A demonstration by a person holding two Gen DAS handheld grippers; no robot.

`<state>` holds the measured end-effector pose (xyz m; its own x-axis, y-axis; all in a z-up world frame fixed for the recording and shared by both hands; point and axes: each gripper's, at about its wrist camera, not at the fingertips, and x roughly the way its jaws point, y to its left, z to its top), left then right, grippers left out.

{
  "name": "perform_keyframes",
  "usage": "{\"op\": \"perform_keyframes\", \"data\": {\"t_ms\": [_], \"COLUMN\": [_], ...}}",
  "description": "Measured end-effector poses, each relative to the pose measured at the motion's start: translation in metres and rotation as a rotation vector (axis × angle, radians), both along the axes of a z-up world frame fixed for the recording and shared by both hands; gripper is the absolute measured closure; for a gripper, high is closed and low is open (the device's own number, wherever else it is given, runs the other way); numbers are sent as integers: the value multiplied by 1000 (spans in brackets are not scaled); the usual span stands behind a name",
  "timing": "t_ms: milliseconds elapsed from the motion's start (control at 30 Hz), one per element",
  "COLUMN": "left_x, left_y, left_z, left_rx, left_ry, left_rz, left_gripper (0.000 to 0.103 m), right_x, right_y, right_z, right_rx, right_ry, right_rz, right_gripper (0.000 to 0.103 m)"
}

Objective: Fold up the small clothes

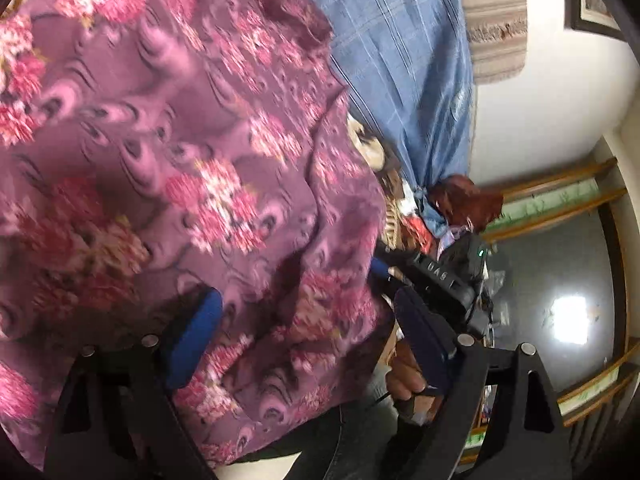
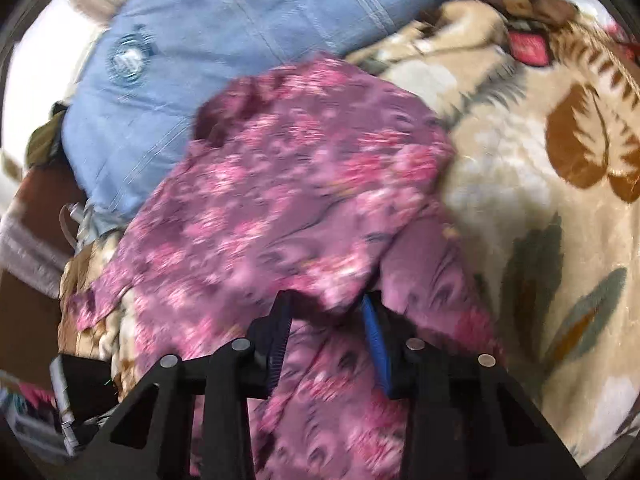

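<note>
One purple floral garment (image 2: 304,184) lay on the bed's leaf-print blanket (image 2: 540,208), its long axis running away from the right tool (image 2: 326,320) toward the single blue pillow (image 2: 248,24) beyond. Its near edge draped between that tool's fingers, which stood partly apart; blur hid whether the pads pressed the cloth, so I cannot tell if it was gripped. The left tool (image 1: 304,340) stood wide open with cloth between its fingers, untouched by the pads. Two tools, one garment; the right tool seemed better placed to take the edge.
</note>
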<state>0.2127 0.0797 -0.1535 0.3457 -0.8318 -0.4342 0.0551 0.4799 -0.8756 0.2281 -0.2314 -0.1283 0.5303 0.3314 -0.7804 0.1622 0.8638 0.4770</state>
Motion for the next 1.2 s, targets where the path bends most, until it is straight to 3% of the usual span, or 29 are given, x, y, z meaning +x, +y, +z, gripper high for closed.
{"op": "perform_keyframes", "data": {"t_ms": [100,167,200,233,300,367,433,533,600,633,667,733,800,833,867,933,1033,1133,1200], "left_x": [9,11,12,13,6,-3,-10,-4,7,13,15,12,2,-5,-9,-12,-12,-9,-9], "left_y": [-20,-37,-42,-44,-35,-23,-9,16,28,31,35,41,41,38,34,28,23,32,35], "left_z": [-1,-2,-4,-5,0,20,42,45,27,14,3,-5,7,16,20,22,13,5,3], "left_rx": [61,79,104,130,117,93,103,145,301,342,343,306,315,347,363,374,398,385,343], "left_ry": [28,35,42,61,61,2,-61,-40,-2,26,57,85,33,-12,-30,-42,-29,-16,-15], "left_rz": [-43,-79,-81,-82,-34,1,41,81,84,62,47,54,61,54,50,35,15,46,57], "left_gripper": [15,34,65,90,91,95,96,97,97,96,93,77,69,58,53,50,50,50,50], "right_x": [0,-1,0,2,2,-9,-18,-18,-12,-11,-8,-7,-15,-23,-31,-42,-33,6,32], "right_y": [2,10,14,17,19,16,20,37,57,67,81,93,89,82,73,47,17,-8,-20], "right_z": [-4,-6,-8,-8,-5,12,27,29,16,8,-2,-15,-6,7,22,45,56,47,35], "right_rx": [-6,10,31,15,-4,13,31,64,76,70,34,-44,-55,-56,-57,-50,-2,-39,-26], "right_ry": [-24,-47,-50,-47,-60,-116,-177,-189,-143,-119,-87,-34,-35,-76,-125,-190,-191,-110,-55], "right_rz": [33,75,99,94,81,104,153,236,295,326,357,365,359,350,332,248,168,68,18], "right_gripper": [67,73,82,97,97,98,99,99,99,98,94,92,89,80,57,34,34,34,45]}}
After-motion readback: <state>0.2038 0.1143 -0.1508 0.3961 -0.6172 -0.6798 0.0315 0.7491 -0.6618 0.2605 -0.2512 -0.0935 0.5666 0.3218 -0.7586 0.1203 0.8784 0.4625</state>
